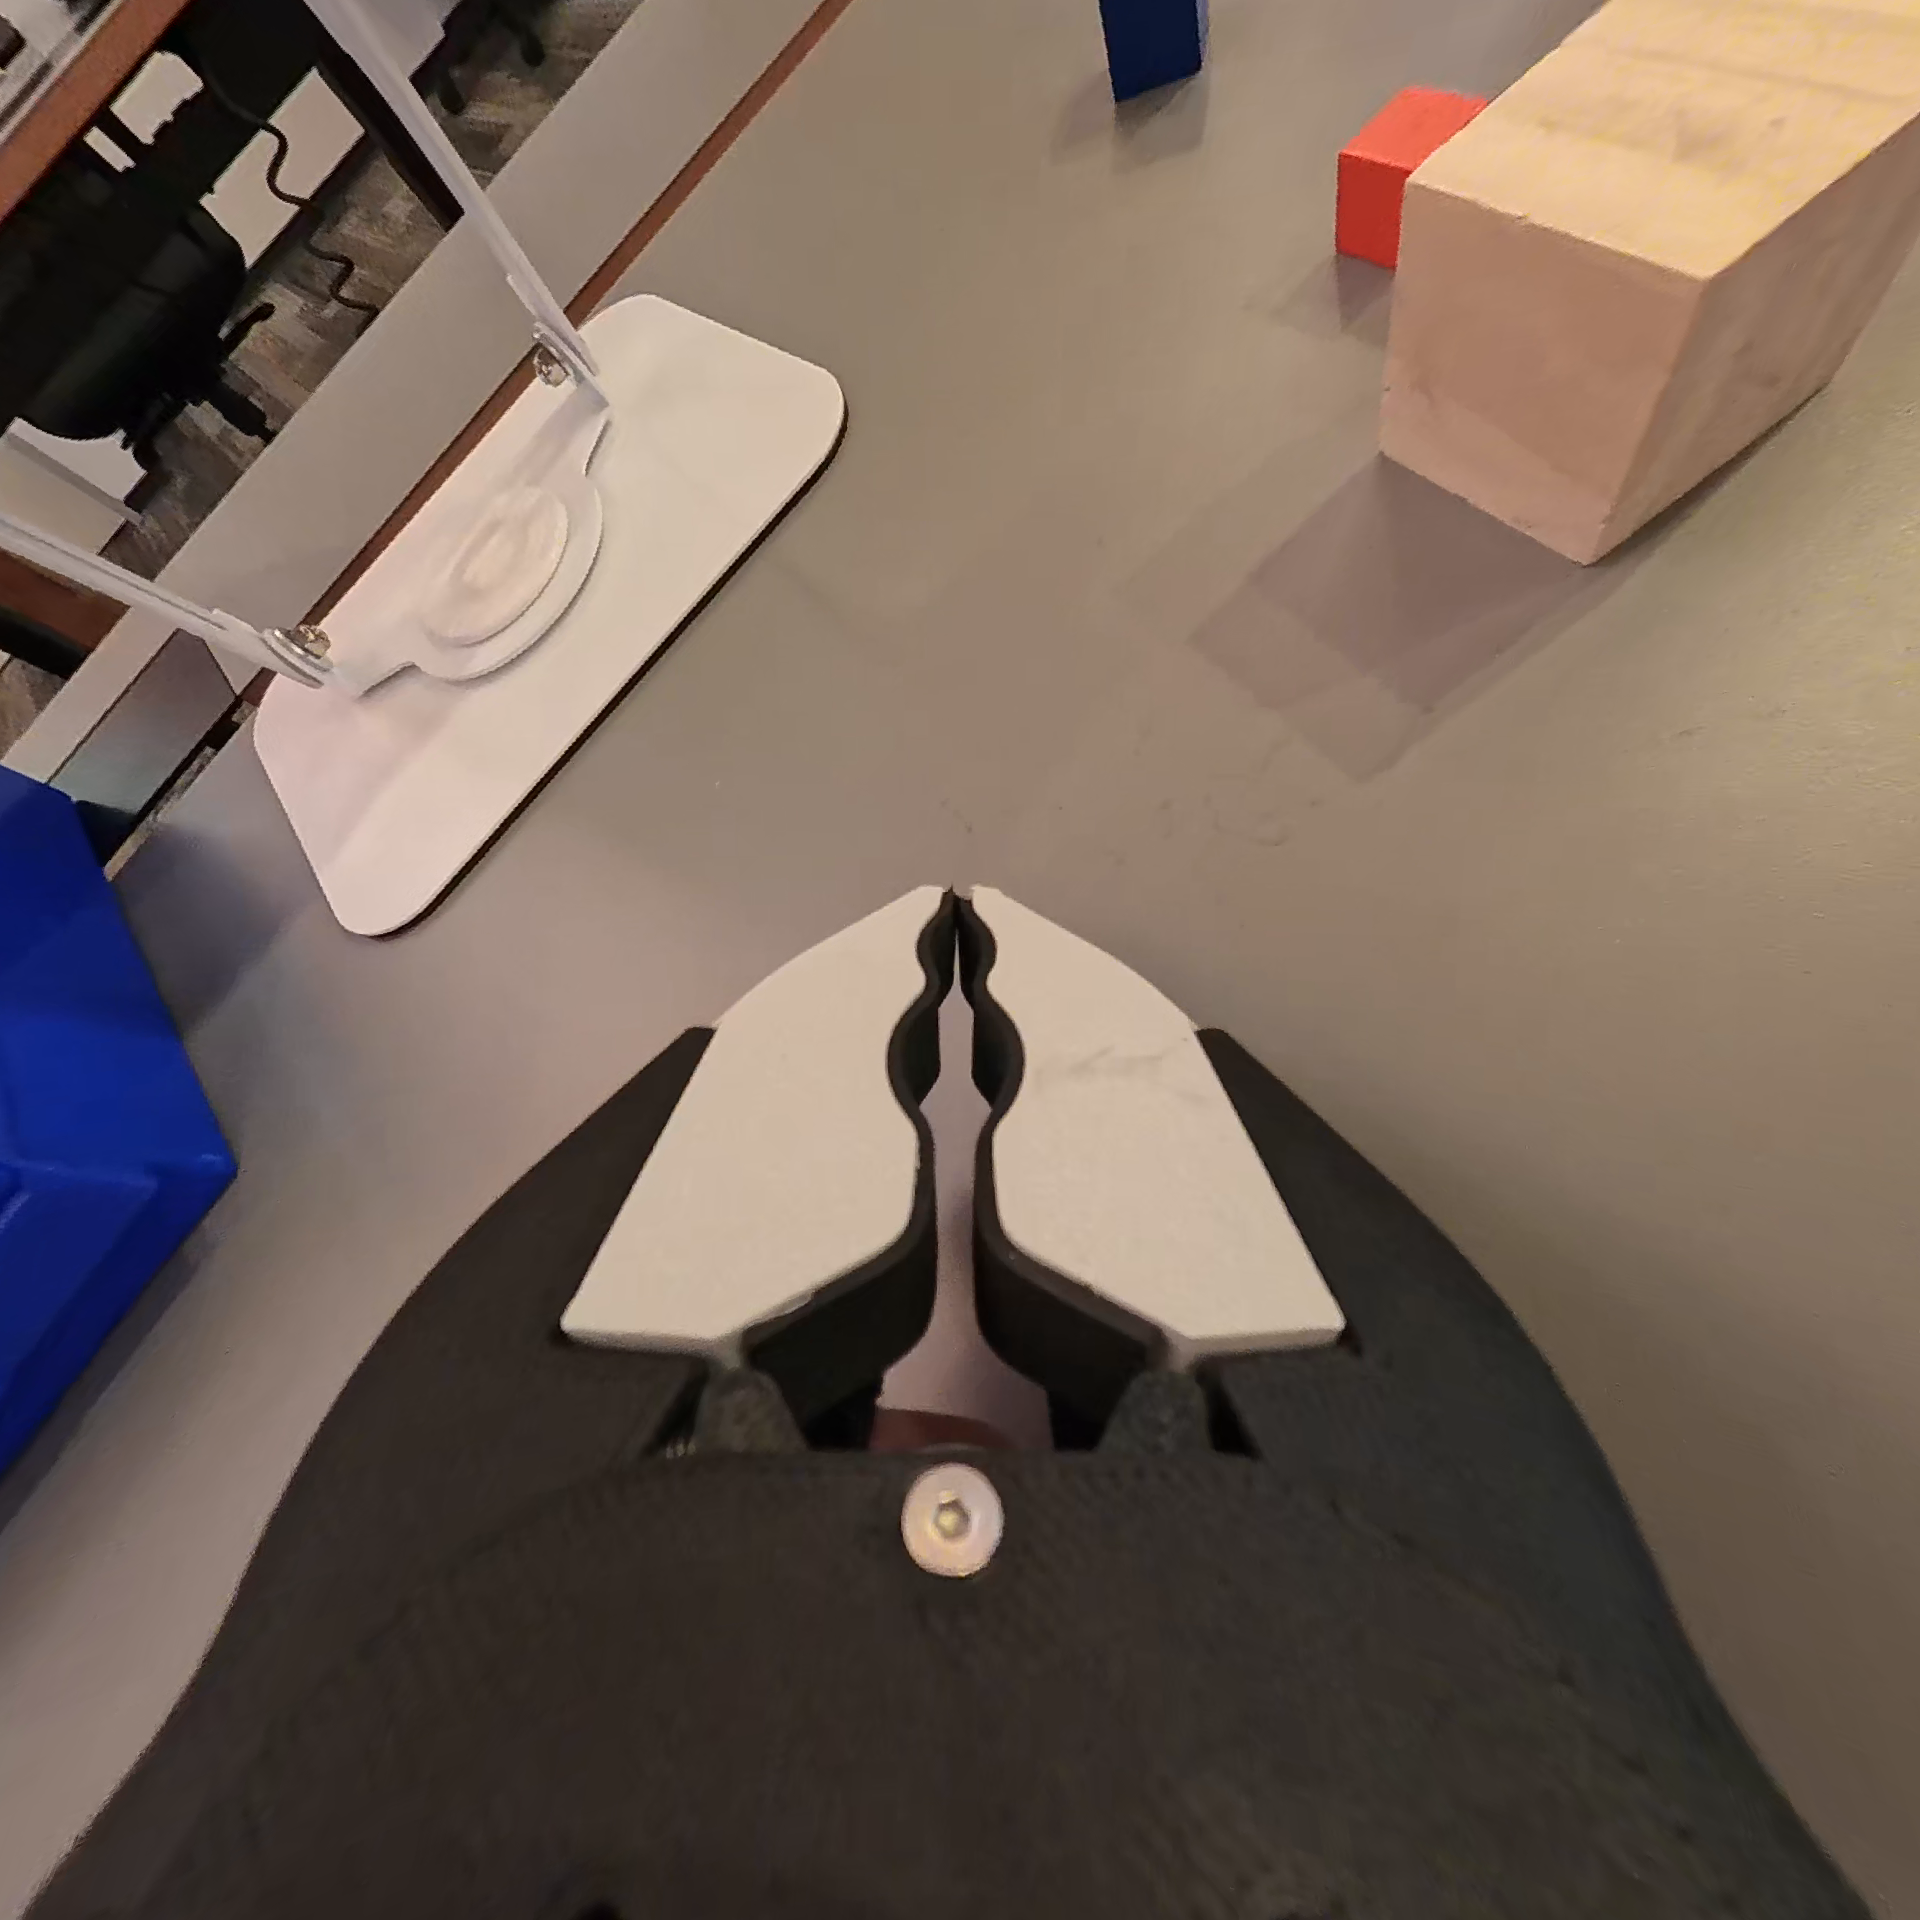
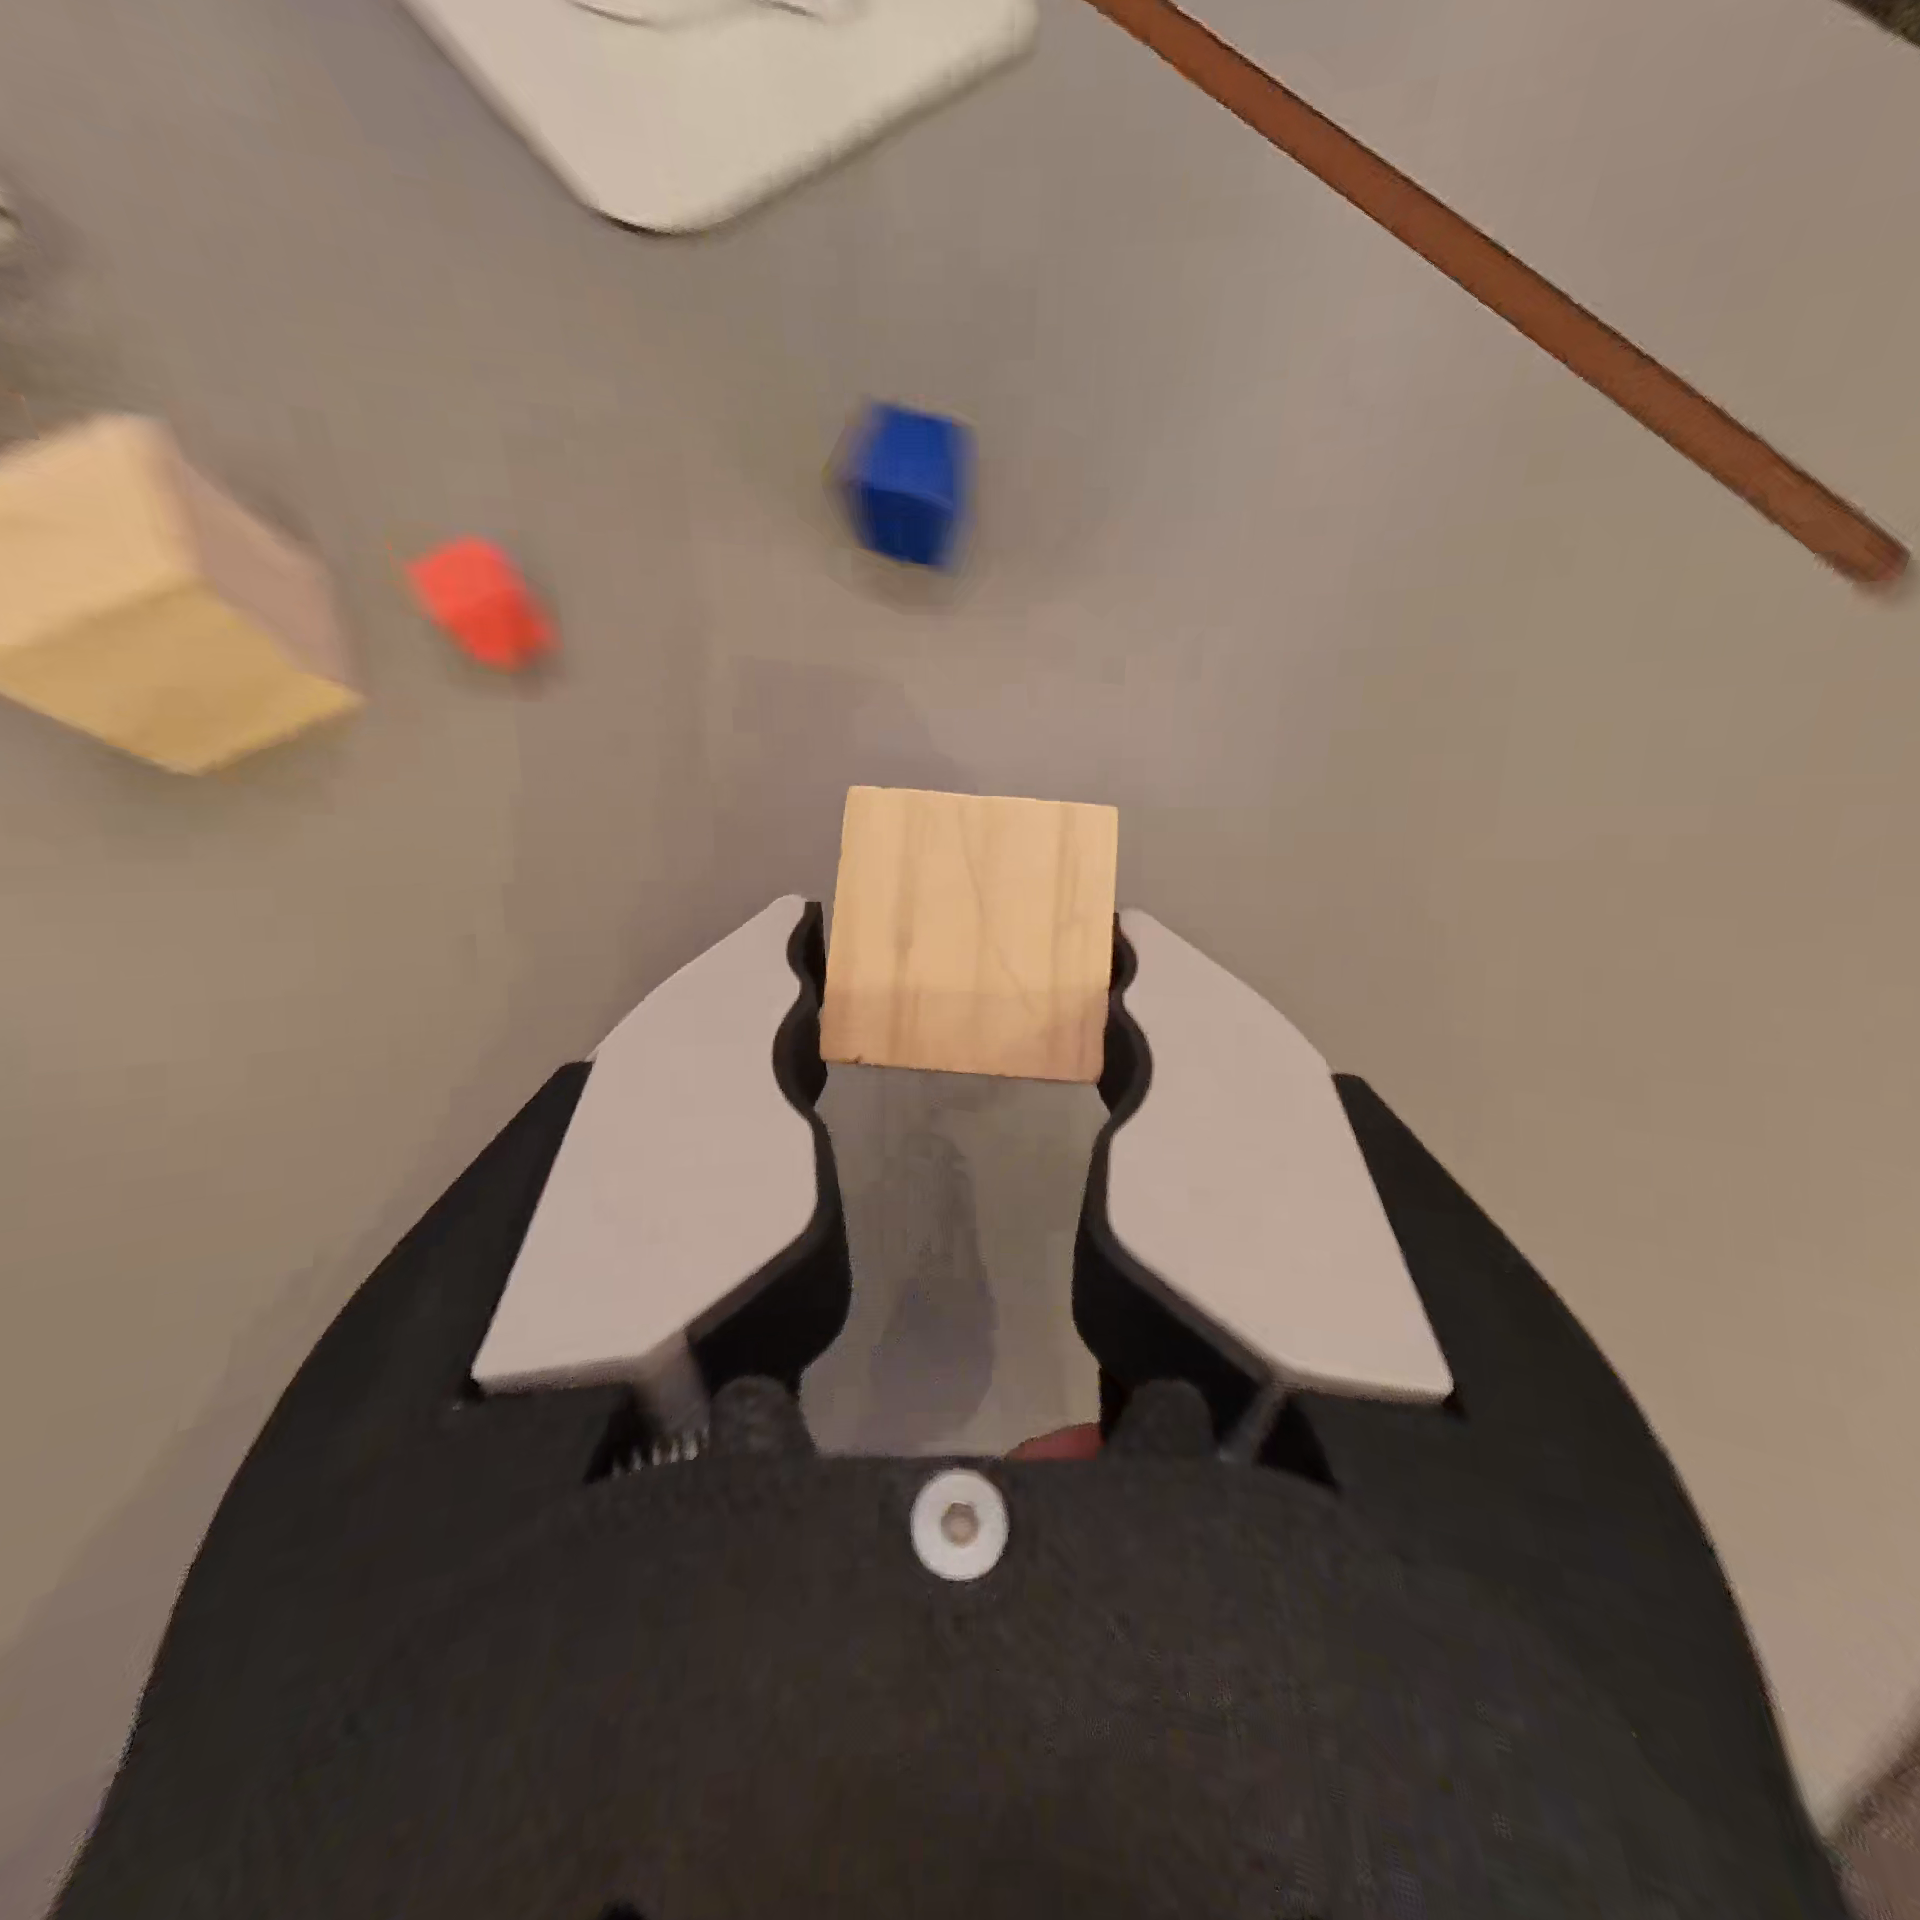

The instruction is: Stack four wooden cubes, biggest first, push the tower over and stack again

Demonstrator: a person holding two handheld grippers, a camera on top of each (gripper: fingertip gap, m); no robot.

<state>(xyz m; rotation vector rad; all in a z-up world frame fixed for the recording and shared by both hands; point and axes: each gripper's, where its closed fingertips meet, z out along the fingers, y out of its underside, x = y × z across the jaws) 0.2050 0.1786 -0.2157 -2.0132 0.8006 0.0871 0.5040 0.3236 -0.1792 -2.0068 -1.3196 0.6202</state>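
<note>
Item: right tool (image 2: 968,951), jaws parted to cube width, clamping a small plain wooden cube (image 2: 966,940) above the grey worktop (image 2: 1351,831). Target, judged: large plain wooden cube (image 2: 156,592), at left edge of frame, up-left of the held cube; red cube (image 2: 480,601) and blue cube (image 2: 906,483) between. Left tool (image 1: 958,902): jaws closed, empty; the large cube lies upper right of its frame. Writing: none legible.

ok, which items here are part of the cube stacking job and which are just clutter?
Job:
- big wooden cube, on the table
- small wooden cube, held in the right gripper
- blue cube
- red cube
- left gripper, shut and empty

Clutter:
- white stand base
- blue bin
</note>
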